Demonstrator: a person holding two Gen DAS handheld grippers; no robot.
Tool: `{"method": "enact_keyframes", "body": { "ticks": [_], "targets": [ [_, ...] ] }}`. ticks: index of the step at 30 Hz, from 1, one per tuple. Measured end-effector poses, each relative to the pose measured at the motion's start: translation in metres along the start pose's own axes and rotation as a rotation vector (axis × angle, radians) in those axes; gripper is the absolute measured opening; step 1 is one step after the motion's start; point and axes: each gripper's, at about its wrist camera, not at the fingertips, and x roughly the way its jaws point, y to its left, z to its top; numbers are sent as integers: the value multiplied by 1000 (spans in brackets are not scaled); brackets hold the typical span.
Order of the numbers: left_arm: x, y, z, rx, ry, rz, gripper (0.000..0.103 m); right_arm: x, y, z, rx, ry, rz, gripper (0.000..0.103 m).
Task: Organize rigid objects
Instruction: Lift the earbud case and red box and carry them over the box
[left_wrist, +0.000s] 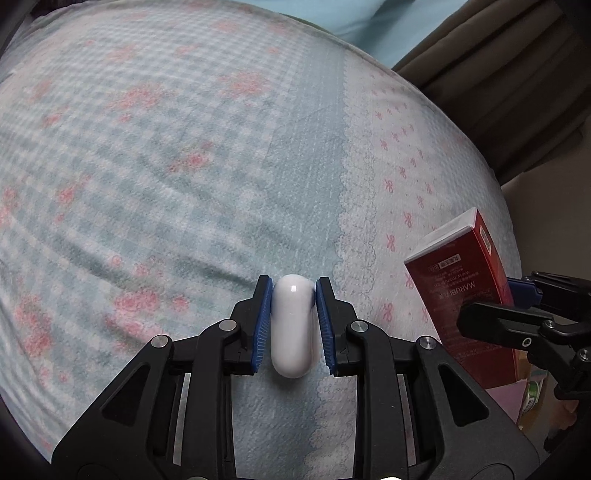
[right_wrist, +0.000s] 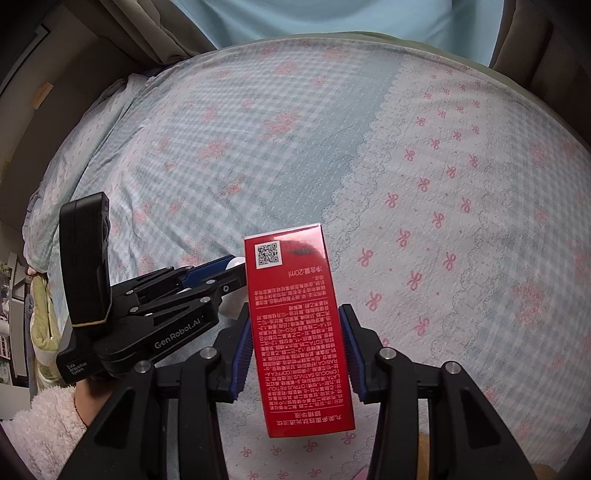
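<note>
A smooth white capsule-shaped case (left_wrist: 291, 325) is pinched between the blue pads of my left gripper (left_wrist: 293, 295), which is shut on it above the bed. A tall red cosmetics box (right_wrist: 295, 325) with a QR code and white print stands between the blue pads of my right gripper (right_wrist: 295, 325), shut on its lower sides. In the left wrist view the red box (left_wrist: 465, 295) sits at the right with the right gripper (left_wrist: 517, 306) behind it. From the right wrist view the left gripper (right_wrist: 225, 273) is at the left, and a bit of the white case (right_wrist: 236, 263) shows.
A bed sheet (left_wrist: 184, 166) in blue check with pink bows and flowers fills both views. Brown curtains (left_wrist: 517, 74) hang at the far edge. A person's fluffy white sleeve (right_wrist: 48, 424) holds the left gripper. Coloured items (left_wrist: 532, 398) lie off the bed's right edge.
</note>
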Motion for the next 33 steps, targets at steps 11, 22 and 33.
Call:
{"method": "enact_keyframes", "body": {
  "ticks": [11, 22, 33],
  "targets": [
    [13, -13, -4, 36, 18, 65, 31, 6, -9, -3, 32, 4, 13, 41],
    [27, -38, -13, 198, 30, 201, 39, 6, -18, -4, 46, 3, 13, 41],
    [-15, -41, -15, 161, -18, 128, 39, -16, -27, -8, 76, -47, 5, 41]
  ]
}}
